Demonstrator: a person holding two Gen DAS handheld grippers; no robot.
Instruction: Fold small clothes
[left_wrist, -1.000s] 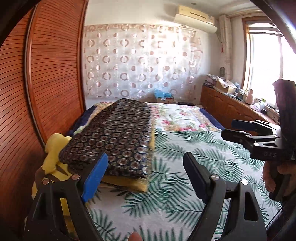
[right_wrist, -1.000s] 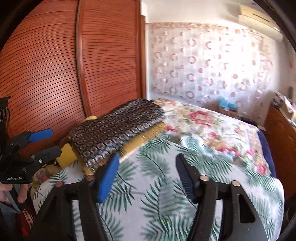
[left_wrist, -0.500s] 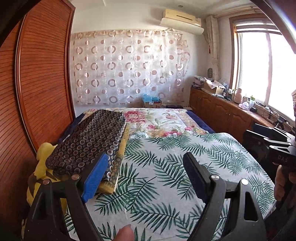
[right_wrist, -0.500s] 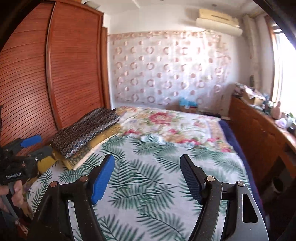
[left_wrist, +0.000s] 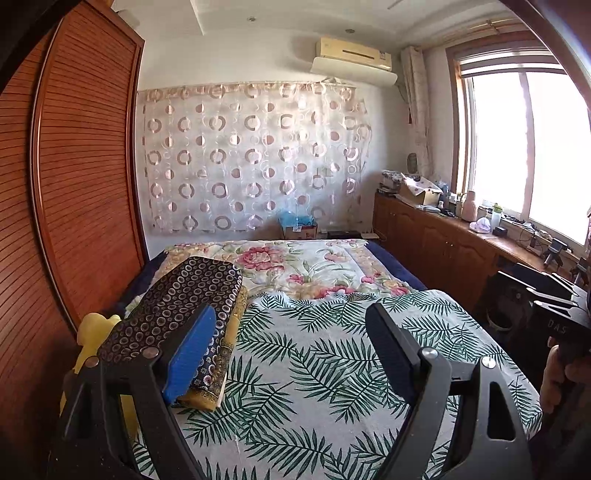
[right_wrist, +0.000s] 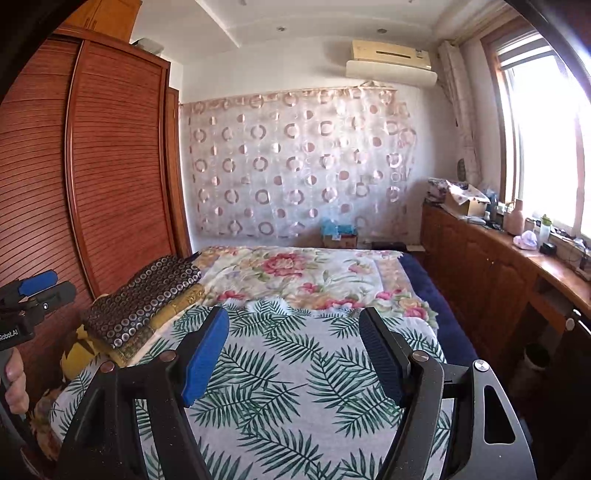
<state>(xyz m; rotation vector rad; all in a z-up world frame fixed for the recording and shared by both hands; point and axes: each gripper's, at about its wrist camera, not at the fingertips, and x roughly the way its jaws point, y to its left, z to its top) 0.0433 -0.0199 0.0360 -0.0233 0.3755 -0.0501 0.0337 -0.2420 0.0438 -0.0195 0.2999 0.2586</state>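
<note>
A folded dark cloth with a ring pattern (left_wrist: 177, 306) (right_wrist: 144, 295) lies on top of a folded yellow patterned cloth (left_wrist: 207, 384) (right_wrist: 173, 306) at the left edge of the bed. My left gripper (left_wrist: 291, 321) is open and empty, raised over the palm-leaf sheet (left_wrist: 314, 369), with its blue pad in front of the stack. My right gripper (right_wrist: 293, 325) is also open and empty above the same sheet (right_wrist: 288, 387), right of the stack. Each gripper shows at the edge of the other's view, held by a hand.
A wooden slatted wardrobe (left_wrist: 74, 184) stands close along the bed's left side. A floral quilt (left_wrist: 306, 266) covers the far half of the bed. A yellow soft toy (left_wrist: 92, 332) lies beside the stack. A cluttered wooden cabinet (right_wrist: 480, 258) runs under the window at right.
Both grippers have pulled back and risen from the stack, so it looks smaller and more of the room shows. The right gripper has swung right. Both stay open.
</note>
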